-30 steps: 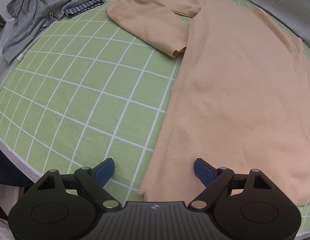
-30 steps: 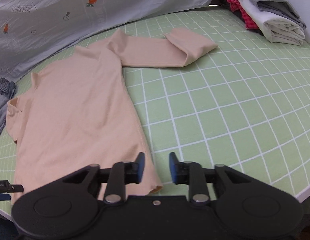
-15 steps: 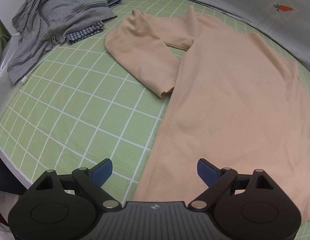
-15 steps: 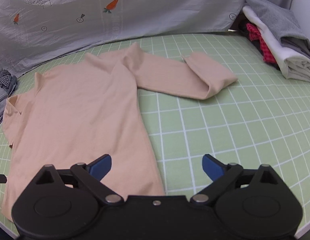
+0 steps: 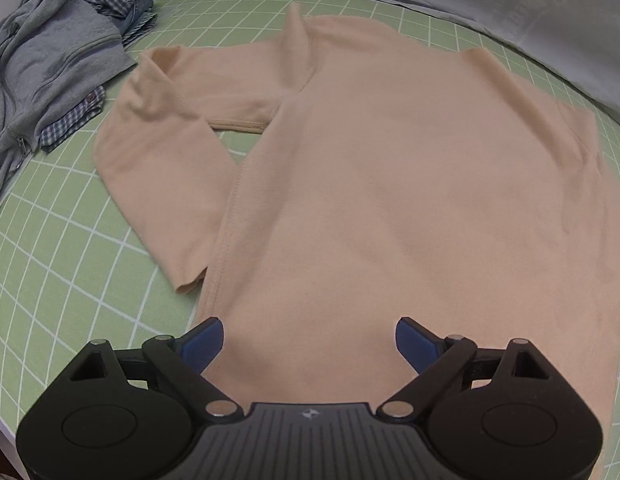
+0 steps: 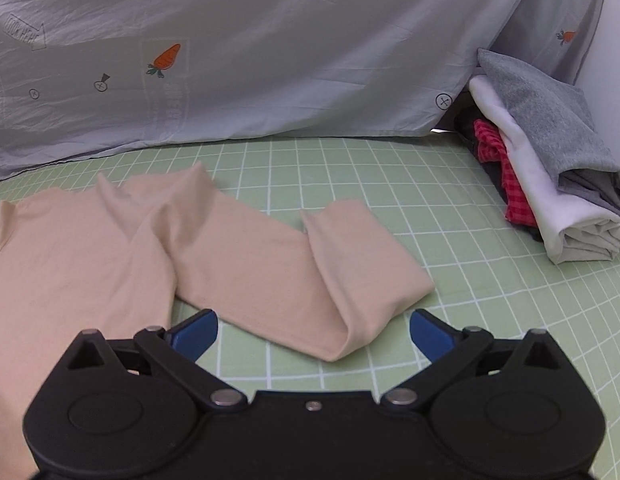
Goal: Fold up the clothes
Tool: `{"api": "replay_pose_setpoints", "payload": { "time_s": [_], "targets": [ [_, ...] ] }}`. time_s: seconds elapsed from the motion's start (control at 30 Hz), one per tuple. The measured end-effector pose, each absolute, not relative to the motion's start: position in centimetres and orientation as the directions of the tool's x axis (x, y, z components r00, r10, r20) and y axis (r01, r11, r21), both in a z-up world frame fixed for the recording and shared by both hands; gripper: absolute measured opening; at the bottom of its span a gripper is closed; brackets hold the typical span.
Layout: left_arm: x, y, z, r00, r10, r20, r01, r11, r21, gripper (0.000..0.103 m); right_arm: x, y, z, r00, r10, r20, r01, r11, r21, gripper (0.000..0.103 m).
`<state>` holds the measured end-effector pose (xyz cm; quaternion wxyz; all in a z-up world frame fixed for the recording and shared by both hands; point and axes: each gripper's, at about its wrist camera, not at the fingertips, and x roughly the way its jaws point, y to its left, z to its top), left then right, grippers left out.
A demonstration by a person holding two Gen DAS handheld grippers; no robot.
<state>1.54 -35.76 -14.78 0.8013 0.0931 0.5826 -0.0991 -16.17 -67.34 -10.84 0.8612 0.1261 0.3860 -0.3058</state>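
A peach long-sleeved top (image 5: 390, 184) lies flat on the green gridded mat (image 5: 61, 248). In the left wrist view my left gripper (image 5: 309, 340) is open and hovers over the top's lower body, nothing between its blue fingertips. The top's left sleeve (image 5: 157, 168) is bent back on itself beside the body. In the right wrist view my right gripper (image 6: 313, 333) is open just short of the other sleeve (image 6: 310, 276), whose cuff end is doubled over. The top's body (image 6: 69, 272) lies to the left.
A grey zip hoodie (image 5: 41, 76) over a checked shirt (image 5: 69, 128) lies crumpled at the far left. A stack of folded clothes (image 6: 550, 192) sits at the right. A grey carrot-print sheet (image 6: 269, 48) hangs behind the mat.
My right gripper went from nearly shut at the hem to wide open and moved forward to the folded sleeve. My left gripper stayed open and moved from the hem corner inward over the body.
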Motion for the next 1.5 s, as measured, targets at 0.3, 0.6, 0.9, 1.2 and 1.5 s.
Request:
{"api": "replay_pose_setpoints", "payload": {
  "time_s": [0.3, 0.6, 0.9, 1.2, 1.5],
  "targets": [
    [4.0, -38.0, -16.7, 0.245, -0.014, -0.969, 0.281, 0.958, 0.057, 0.103, -10.6, -72.7, -14.8, 0.439, -0.419, -0.795, 0.642, 0.765, -0.049, 0.061],
    [3.8, -37.6, -17.2, 0.237, -0.041, -0.971, 0.263, 0.965, 0.024, 0.103, -16.8, -74.0, -12.7, 0.45, -0.501, -0.739, 0.761, 0.648, 0.025, 0.003],
    [2.9, -37.4, -17.5, 0.266, -0.046, -0.963, 0.25, 0.968, 0.023, 0.103, -27.9, -72.5, -13.8, 0.297, -0.469, -0.832, 0.918, 0.379, 0.114, 0.014],
    [2.3, -37.3, -17.4, 0.277, -0.047, -0.96, 0.243, 0.97, 0.023, 0.103, -27.6, -73.0, -13.7, 0.276, -0.523, -0.806, 0.936, 0.335, 0.103, 0.045],
    [2.4, -37.4, -16.8, 0.289, -0.047, -0.956, 0.234, 0.972, 0.023, 0.103, -27.9, -73.8, -14.7, 0.197, -0.542, -0.817, 0.949, 0.314, 0.02, 0.01]
  ]
}}
